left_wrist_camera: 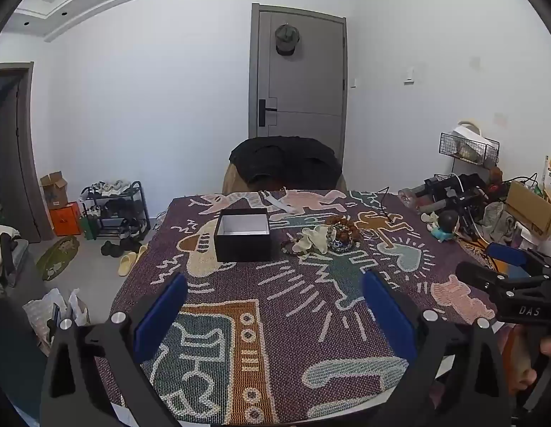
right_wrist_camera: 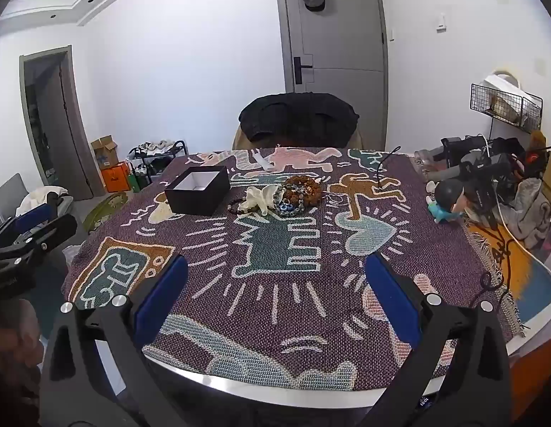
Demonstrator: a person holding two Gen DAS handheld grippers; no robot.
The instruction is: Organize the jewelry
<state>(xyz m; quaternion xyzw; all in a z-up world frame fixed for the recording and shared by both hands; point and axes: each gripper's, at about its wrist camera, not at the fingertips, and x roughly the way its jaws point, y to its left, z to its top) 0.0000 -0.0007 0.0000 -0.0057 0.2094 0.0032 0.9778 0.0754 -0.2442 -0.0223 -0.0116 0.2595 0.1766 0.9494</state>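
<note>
Both grippers, left (left_wrist_camera: 275, 299) and right (right_wrist_camera: 275, 284), spread empty, well short of tangled bead bracelets (right_wrist_camera: 293, 195) beside open black box (right_wrist_camera: 199, 195); individual pieces indistinct

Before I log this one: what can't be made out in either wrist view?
- Heaped beaded jewelry pile: pieces overlap, too small to count, both views.
- Open black square box: near wall hides part of its white floor, both views.
- Cream fabric piece: identity unclear.

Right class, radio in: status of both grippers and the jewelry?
Left hand-held gripper open, empty. Right hand-held gripper open, empty. Jewelry pile untouched beside open black box. Path unobstructed.
</note>
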